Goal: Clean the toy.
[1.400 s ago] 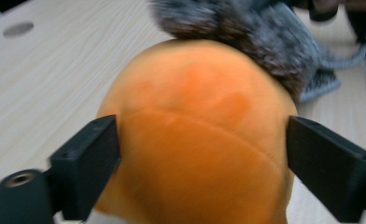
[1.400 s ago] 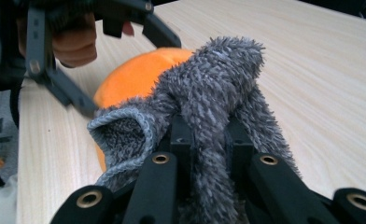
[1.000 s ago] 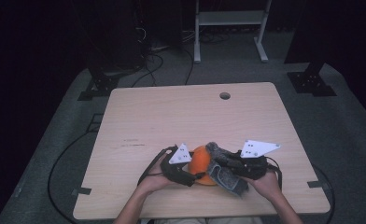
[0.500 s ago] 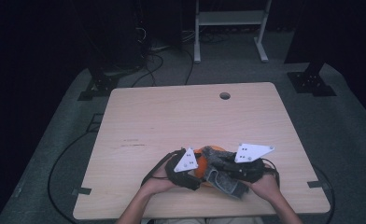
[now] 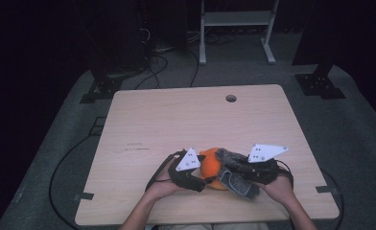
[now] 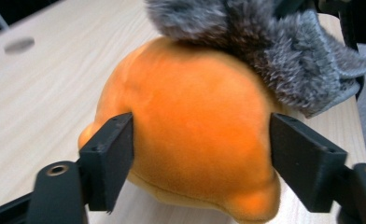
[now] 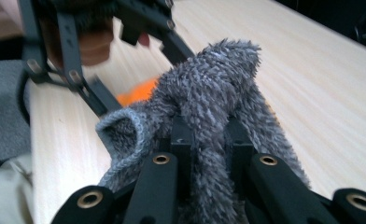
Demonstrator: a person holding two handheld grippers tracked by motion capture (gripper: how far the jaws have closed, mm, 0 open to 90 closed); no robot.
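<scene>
An orange plush toy lies on the wooden table near its front edge. My left gripper comes at it from the left. In the left gripper view its jaws have just been closing, and both pads touch the sides of the plush. A grey fuzzy cloth drapes over the toy's right side. My right gripper is shut on a bunched fold of that cloth, which stands up between the jaws. Behind it shows a bit of the orange toy.
A round cable hole sits near the table's far edge. Beyond the table are a white metal stand and cables on the grey floor. Bare wood stretches across the table's middle and back.
The left gripper has edged in against the orange toy and its top plate has tipped a little. The right hand and the grey cloth stay where they were.
</scene>
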